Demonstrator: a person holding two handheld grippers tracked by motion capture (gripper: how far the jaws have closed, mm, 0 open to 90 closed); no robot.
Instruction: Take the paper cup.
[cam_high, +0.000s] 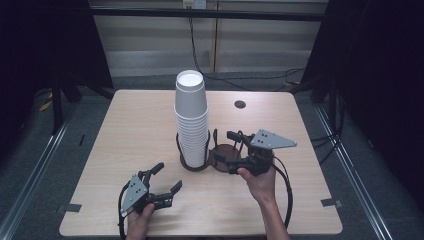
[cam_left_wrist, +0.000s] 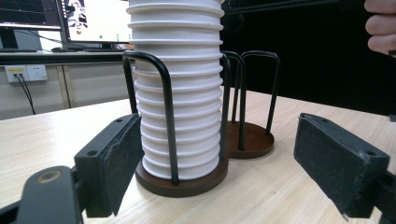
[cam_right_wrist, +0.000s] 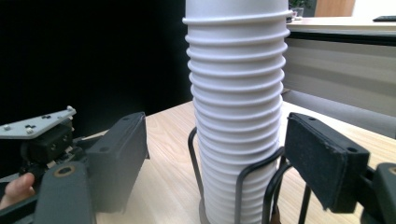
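A tall stack of white paper cups (cam_high: 191, 120) stands in the left ring of a dark brown two-ring wire holder (cam_high: 196, 165) at the table's middle. My right gripper (cam_high: 226, 148) hovers over the holder's right ring, open, its jaws pointing left at the stack. In the right gripper view the stack (cam_right_wrist: 236, 93) rises just beyond my open right gripper (cam_right_wrist: 217, 130), untouched by the pads. My left gripper (cam_high: 167, 178) rests near the front edge, open and holding nothing. The left gripper view has the stack (cam_left_wrist: 180, 93) and the holder's right ring (cam_left_wrist: 250, 140) beyond my open left gripper (cam_left_wrist: 215, 135).
A small dark round hole (cam_high: 240, 104) sits in the wooden table (cam_high: 130, 130) behind the holder. Cables run across the floor beyond the far edge. Monitors (cam_left_wrist: 93, 18) stand on a desk in the background. My left gripper's grey plate (cam_right_wrist: 37, 122) lies low at the left.
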